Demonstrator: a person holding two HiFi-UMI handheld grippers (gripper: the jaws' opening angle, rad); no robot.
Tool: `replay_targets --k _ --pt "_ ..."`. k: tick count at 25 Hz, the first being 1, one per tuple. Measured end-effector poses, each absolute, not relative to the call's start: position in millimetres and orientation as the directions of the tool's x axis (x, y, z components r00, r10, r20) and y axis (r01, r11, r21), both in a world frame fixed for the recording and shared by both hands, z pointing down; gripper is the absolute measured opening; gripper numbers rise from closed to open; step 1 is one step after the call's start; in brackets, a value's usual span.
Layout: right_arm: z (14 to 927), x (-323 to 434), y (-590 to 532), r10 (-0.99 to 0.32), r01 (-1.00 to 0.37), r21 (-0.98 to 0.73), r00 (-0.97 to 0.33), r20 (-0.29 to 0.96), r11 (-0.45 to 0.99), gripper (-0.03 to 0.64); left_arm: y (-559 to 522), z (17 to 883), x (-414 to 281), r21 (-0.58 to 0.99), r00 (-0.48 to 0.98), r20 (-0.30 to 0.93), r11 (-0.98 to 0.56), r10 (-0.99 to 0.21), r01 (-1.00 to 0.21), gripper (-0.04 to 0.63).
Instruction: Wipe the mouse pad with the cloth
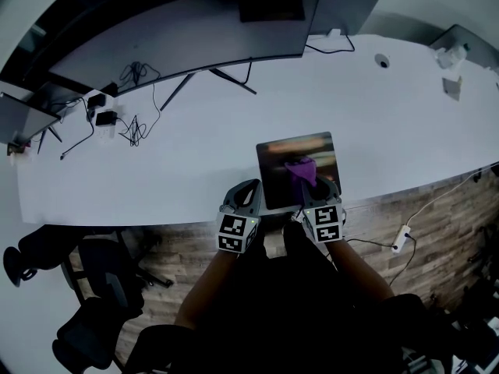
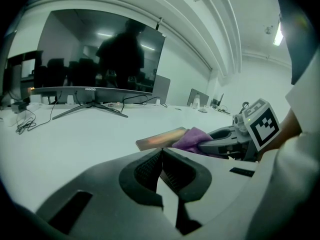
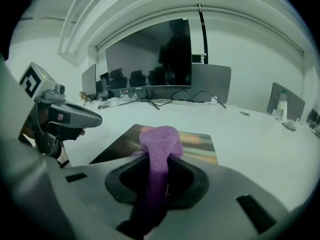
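Both forearms come in from the bottom of the head view, each hand carrying a gripper with its marker cube, right at the near edge of the white table (image 1: 195, 154). Right gripper (image 3: 157, 160) is the busy one: its jaws are clamped on a purple cloth (image 3: 161, 140), which runs up through the gap and bunches into a wad past the tips. That wad sits over the near right part of the mouse pad (image 1: 277, 162), a dark, shiny square lying flat on the table close to the front edge. From the left gripper's camera the cloth looks like it's resting on the pad, though I can't swear it's pressed down. Left gripper (image 2: 161, 156) has its jaws closed up against each other with nothing between them, and it's parked just beside the pad's near left corner, not touching the cloth. The two grippers are pretty much side by side, with the pad's near edge between them. Further back there's a big curved monitor (image 1: 179, 22) on a splayed stand, screen dark, plus a tangle of cables (image 1: 132, 127) off to the left. Black office chairs (image 1: 86, 287) sit on the wood floor on the near left.
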State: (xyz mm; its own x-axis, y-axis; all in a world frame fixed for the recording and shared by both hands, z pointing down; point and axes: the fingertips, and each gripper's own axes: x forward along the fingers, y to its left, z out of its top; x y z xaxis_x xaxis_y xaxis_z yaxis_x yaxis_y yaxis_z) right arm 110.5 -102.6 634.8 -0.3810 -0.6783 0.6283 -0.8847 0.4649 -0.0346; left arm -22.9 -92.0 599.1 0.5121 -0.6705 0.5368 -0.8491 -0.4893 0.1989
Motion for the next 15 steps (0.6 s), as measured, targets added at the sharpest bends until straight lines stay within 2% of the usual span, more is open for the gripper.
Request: replay_targets --k 15 --pt "633.4 174.3 -107.7 -0.695 -0.901 0.005 -0.332 0.637 0.435 0.086 -101.6 604.1 12.4 0.201 0.506 0.539 -0.481 -0.673 -0.853 0.021"
